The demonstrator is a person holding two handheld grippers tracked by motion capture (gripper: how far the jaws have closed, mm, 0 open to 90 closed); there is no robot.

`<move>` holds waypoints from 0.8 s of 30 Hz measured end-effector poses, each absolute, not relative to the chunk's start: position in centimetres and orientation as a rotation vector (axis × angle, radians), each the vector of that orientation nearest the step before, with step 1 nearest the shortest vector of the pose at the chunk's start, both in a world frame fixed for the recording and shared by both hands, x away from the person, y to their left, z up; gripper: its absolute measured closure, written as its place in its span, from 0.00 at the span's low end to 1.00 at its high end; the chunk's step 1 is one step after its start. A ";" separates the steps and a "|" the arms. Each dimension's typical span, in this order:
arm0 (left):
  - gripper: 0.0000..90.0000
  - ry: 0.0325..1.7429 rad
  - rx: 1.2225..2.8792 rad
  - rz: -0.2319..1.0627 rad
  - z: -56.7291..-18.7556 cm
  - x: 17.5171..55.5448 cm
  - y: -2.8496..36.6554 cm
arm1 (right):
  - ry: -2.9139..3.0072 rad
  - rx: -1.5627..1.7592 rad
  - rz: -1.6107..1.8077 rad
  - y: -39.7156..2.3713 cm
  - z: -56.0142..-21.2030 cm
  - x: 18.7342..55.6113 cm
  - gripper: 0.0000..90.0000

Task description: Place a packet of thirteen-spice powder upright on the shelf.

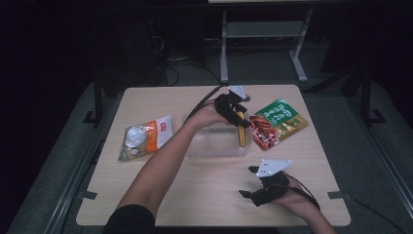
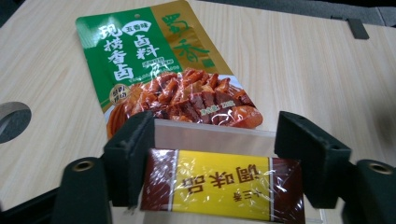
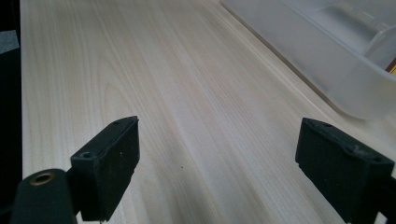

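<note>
Nearest the camera, the right gripper (image 1: 253,187) rests on the bare table (image 1: 204,195), jaws wide apart and holding nothing; the left gripper (image 2: 219,161) hangs over the clear bin (image 1: 216,144), jaws parted around a yellow-and-brown packet (image 2: 224,184), right pad clear of it; beyond lies the green pouch (image 2: 154,65).

We see the high view dim, its surroundings almost black, only the table (image 1: 209,195) lit from overhead. The gripper views look brighter but soft, with glare on the yellow packet's (image 2: 224,184) wrapper.
</note>
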State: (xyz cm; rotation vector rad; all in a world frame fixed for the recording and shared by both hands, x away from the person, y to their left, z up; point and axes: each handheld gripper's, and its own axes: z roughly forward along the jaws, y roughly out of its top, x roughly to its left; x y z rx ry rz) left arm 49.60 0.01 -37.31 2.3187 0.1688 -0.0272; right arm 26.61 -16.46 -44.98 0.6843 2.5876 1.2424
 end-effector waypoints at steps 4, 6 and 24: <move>0.21 0.164 2.320 -0.012 -36.4 49.2 0.4 | 2.590 0.697 1.238 -16.5 -45.0 26.5 0.15; 0.20 0.186 2.307 -0.010 -35.9 49.1 0.9 | 2.587 0.703 1.236 -16.7 -45.1 26.4 0.15; 0.14 0.262 2.310 0.061 -33.5 44.3 7.2 | 2.572 0.726 1.252 -17.4 -45.0 26.5 0.15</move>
